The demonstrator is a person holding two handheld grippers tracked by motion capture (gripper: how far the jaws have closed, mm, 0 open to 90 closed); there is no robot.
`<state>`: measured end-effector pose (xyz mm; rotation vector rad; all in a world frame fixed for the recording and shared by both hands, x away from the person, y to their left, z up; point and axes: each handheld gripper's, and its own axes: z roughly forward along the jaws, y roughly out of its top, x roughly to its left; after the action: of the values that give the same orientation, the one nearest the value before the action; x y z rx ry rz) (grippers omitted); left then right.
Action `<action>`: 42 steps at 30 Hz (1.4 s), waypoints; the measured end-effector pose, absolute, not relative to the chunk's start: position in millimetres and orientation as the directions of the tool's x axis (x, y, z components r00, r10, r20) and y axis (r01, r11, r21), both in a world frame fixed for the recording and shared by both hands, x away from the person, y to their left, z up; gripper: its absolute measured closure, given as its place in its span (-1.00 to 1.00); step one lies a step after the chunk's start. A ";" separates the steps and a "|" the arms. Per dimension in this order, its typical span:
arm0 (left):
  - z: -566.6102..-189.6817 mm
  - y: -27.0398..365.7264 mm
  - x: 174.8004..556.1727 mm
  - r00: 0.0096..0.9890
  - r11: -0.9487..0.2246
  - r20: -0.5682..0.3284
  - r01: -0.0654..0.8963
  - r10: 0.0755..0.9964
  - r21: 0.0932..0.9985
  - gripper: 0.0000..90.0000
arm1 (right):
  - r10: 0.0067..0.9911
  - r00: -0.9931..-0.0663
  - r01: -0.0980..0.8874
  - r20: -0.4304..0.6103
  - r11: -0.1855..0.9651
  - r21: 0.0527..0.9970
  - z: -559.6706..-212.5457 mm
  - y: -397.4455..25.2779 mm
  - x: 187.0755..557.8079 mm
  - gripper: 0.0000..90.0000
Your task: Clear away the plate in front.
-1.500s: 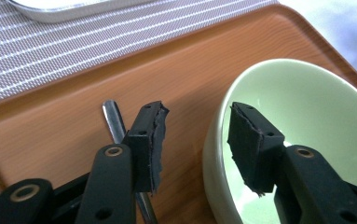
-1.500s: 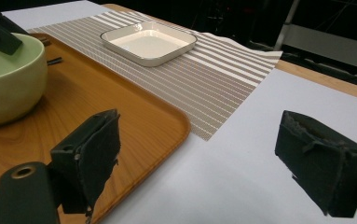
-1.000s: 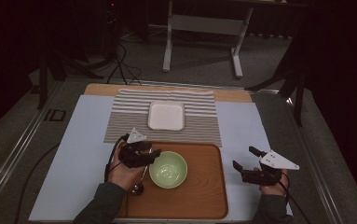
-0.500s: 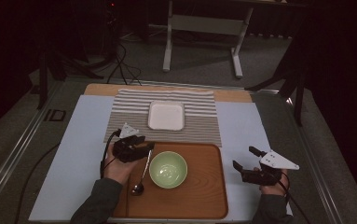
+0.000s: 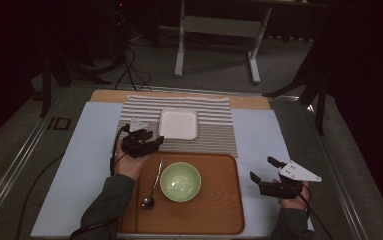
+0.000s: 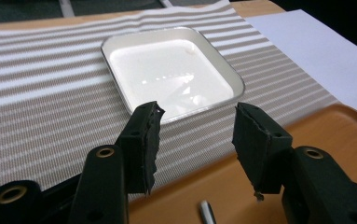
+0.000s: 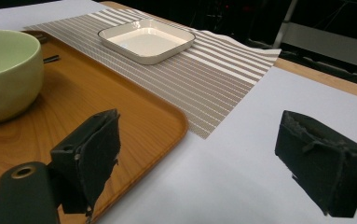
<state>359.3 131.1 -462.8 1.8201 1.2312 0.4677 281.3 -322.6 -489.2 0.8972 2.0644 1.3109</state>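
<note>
Nearest the person in the high view, a wooden tray (image 5: 219,210) lies at the table's 6 o'clock. On it stands a pale green bowl (image 5: 180,181), empty as far as the view shows, and just beside the bowl at its 9 o'clock lies a metal spoon (image 5: 152,184), its bowl end toward the person and its handle pointing to 12 o'clock. The spoon and the bowl are apart.

At 3 o'clock from the tray, over the pale blue table cover (image 5: 86,150), the right gripper (image 5: 262,171) is held in the person's right hand (image 5: 290,189); its jaws stand wide apart and hold nothing. In the right gripper view the tray's rounded corner sits between those jaws, with the bowl at the far left.

At about 10 o'clock from the bowl, the left gripper (image 5: 157,144) hangs over the tray's far edge, above the tip of the spoon handle. Its jaws are moderately open and empty, aimed toward 3 o'clock. In the left gripper view the handle tip (image 6: 205,211) shows low between the jaws, untouched.

Farther off, at 12 o'clock from the tray, a striped placemat (image 5: 214,127) touches the tray's far edge. A white square dish (image 5: 178,123) rests on it, empty, just beyond the left gripper.
</note>
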 end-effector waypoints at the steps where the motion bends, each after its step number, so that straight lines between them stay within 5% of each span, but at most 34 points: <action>1: -461.5 130.4 361.3 0.439 -0.134 -0.153 0.556 0.885 0.820 0.13 | 0.765 -0.639 0.250 -0.083 0.308 0.918 -489.2 -322.5 281.2 -0.70; 42: -481.7 121.3 431.5 0.356 -0.116 -0.138 0.607 0.924 0.786 0.14 | 0.772 -0.631 0.249 -0.082 0.302 0.920 -488.8 -324.7 281.4 -0.70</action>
<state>431.5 121.3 -481.7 1.8223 1.3446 0.5027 281.4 -324.7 -488.8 0.9045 2.0514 1.3120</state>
